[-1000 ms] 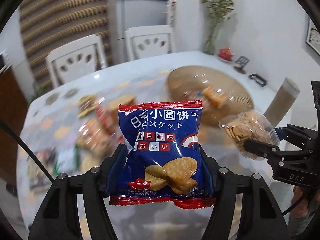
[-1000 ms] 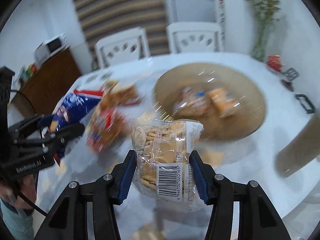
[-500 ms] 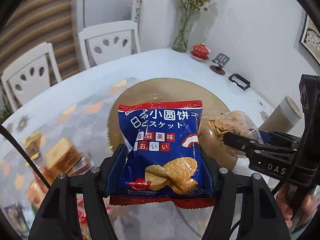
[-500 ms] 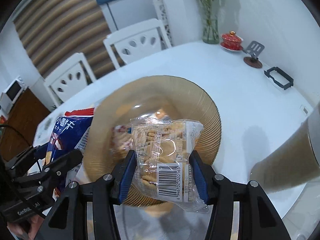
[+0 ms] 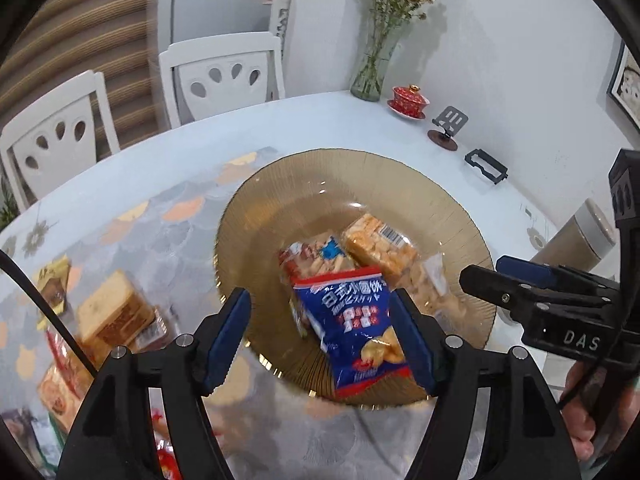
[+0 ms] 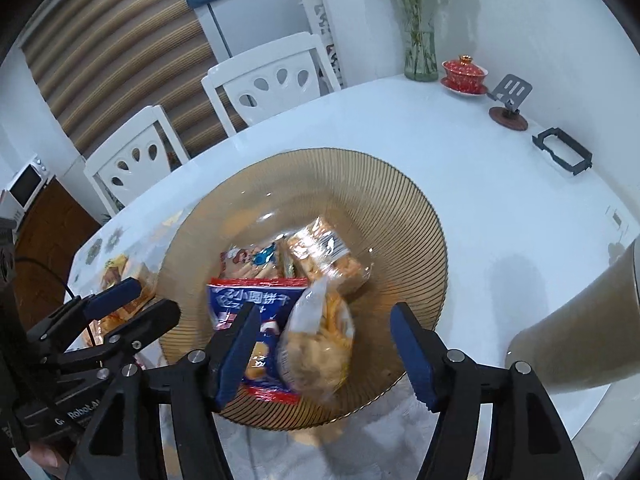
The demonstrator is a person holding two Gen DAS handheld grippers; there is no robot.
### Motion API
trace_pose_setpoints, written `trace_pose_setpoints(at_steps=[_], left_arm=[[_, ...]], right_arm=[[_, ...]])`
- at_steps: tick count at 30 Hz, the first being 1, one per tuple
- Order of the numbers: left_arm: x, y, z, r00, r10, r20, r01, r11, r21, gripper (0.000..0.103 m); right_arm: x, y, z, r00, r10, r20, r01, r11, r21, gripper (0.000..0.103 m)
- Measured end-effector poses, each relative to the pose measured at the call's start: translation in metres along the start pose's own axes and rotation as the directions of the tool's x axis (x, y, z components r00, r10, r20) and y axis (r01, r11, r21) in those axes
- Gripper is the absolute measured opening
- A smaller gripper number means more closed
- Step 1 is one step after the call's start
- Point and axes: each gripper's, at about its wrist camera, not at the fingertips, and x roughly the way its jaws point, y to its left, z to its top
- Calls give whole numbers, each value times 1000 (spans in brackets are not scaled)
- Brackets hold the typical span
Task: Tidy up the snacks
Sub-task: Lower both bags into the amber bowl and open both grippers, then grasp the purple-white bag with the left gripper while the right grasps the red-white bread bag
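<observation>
Above the near side of the ribbed amber glass plate (image 5: 320,168) (image 6: 340,168), my left gripper (image 5: 320,320) has its jaws opening. The blue biscuit packet (image 5: 356,328) (image 6: 248,300) lies tilted and blurred on the plate below them, free of the pads. My right gripper (image 6: 324,320) hovers beside it, its jaws opening too. The clear packet of small crackers (image 6: 316,344) drops blurred onto the blue packet, clear of both pads. Two other packs (image 5: 380,248) (image 5: 316,256) lie in the plate's middle. Each gripper shows at the edge of the other's view.
Loose snack packs (image 5: 116,312) lie on the patterned mat left of the plate. A beige tumbler (image 5: 580,236) stands close on the right. Along the far wall stand a vase (image 5: 376,68), a red lidded cup (image 5: 410,98), a phone stand (image 5: 448,128) and a black clip (image 5: 486,166). White chairs (image 5: 224,72) line the far side.
Both grippers swung right from the loose snacks to above the plate, then opened. The blue packet and the clear cracker packet left the pads and dropped onto the plate.
</observation>
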Motion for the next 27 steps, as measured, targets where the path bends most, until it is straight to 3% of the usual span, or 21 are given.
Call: trace_pose_setpoints(at_steps=[17, 27], left_arm=[[-88, 20, -56, 995, 67, 70, -58, 992, -114, 70], [-155, 76, -99, 976, 192, 101, -162, 955, -250, 70]], right_arm=[[-32, 58, -33, 990, 137, -14, -138, 983, -125, 65], [-30, 107, -60, 973, 216, -87, -229, 952, -202, 65]])
